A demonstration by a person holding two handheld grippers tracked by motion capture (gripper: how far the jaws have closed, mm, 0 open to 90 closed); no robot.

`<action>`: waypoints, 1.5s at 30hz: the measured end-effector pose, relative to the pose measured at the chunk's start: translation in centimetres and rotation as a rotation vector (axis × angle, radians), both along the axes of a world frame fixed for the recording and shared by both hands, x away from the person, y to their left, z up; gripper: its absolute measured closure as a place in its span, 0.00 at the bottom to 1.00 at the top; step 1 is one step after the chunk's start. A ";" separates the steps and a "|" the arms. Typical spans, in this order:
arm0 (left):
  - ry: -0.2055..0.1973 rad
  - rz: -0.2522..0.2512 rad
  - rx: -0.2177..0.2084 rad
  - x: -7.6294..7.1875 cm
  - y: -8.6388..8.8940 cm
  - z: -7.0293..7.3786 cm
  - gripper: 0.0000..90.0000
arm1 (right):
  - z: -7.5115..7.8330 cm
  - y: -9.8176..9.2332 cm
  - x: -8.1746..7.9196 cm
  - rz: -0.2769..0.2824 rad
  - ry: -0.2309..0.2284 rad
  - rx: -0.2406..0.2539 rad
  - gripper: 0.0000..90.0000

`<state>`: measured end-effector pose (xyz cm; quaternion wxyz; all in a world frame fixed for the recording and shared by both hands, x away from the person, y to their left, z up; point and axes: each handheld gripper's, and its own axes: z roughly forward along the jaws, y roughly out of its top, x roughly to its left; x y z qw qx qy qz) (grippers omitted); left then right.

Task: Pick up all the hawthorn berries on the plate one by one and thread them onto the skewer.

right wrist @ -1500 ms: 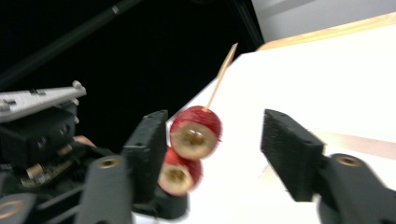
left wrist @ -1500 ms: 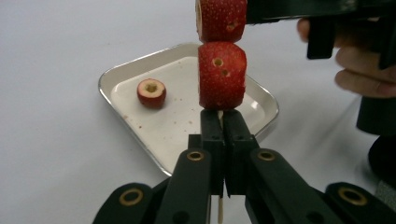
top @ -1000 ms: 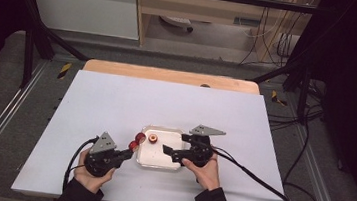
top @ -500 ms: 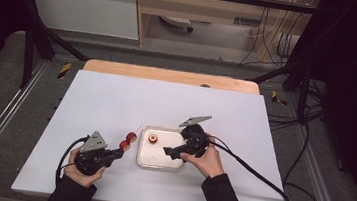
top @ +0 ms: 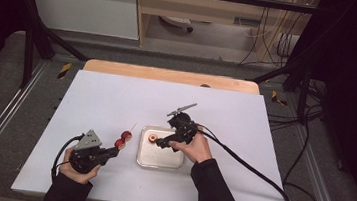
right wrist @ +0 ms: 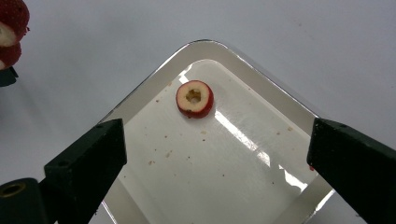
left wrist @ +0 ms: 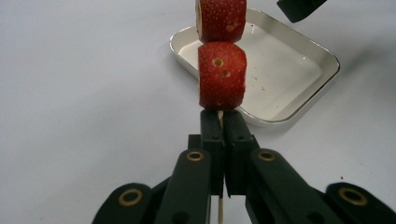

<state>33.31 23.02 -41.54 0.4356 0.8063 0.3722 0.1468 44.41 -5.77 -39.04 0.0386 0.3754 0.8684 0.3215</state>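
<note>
On the white tabletop (top: 116,99), a thin wooden skewer (left wrist: 220,211) threaded with two red cored fruit pieces (left wrist: 222,74) sits pinched between the jaws of the left gripper (left wrist: 223,123). Those jaws are pressed fully together on the stick, just below the lower fruit piece, whose cut side shows small holes. From the high view the skewer (top: 129,130) points away from the person and to the right, its bare tip showing beyond the upper fruit piece, and the left gripper (top: 110,152) lies low over the table, to the left of the tray.

Just beside the skewer is a shallow rectangular metal tray (top: 160,163) with rounded corners. One more red fruit slice with a pale hollowed centre (right wrist: 194,98) lies flat on the tray floor near its far left corner, apart from the walls; fine crumbs are scattered around it.

Above the tray hovers the right gripper (top: 162,142), its jaws spread wide with nothing between them; through the right gripper view, the loose slice shows in the gap, clear of both jaws. A black cable (top: 254,171) trails from this gripper across the table to the right edge. Beyond the white surface a strip of bare wooden board (top: 169,75) shows at the far side.
</note>
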 end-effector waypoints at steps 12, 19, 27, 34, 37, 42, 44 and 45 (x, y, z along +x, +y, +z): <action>0.008 0.018 -0.005 0.3 0.6 -0.2 0.98 | -0.2 3.5 1.9 0.018 0.073 -0.091 0.20; 0.007 0.018 -0.006 0.3 0.6 -0.1 0.98 | -1.0 5.3 2.7 0.057 0.105 -0.180 0.35; 0.006 0.017 -0.006 0.3 0.6 -0.1 0.98 | -1.8 6.3 3.4 0.044 0.149 -0.206 0.50; 0.006 0.015 -0.004 0.3 0.5 -0.1 0.98 | -2.1 6.5 3.6 0.025 0.169 -0.213 0.58; 0.006 0.014 -0.004 0.3 0.5 -0.1 0.98 | -2.2 6.5 3.6 0.017 0.179 -0.209 0.61; 0.005 0.013 -0.004 0.3 0.4 -0.1 0.98 | -2.5 6.5 3.8 0.014 0.191 -0.212 0.64; 0.005 0.011 -0.003 0.3 0.4 -0.1 0.98 | -2.5 6.5 3.8 0.011 0.197 -0.212 0.66; 0.005 0.012 -0.003 0.3 0.4 -0.1 0.98 | -2.5 6.5 3.8 0.013 0.202 -0.210 0.68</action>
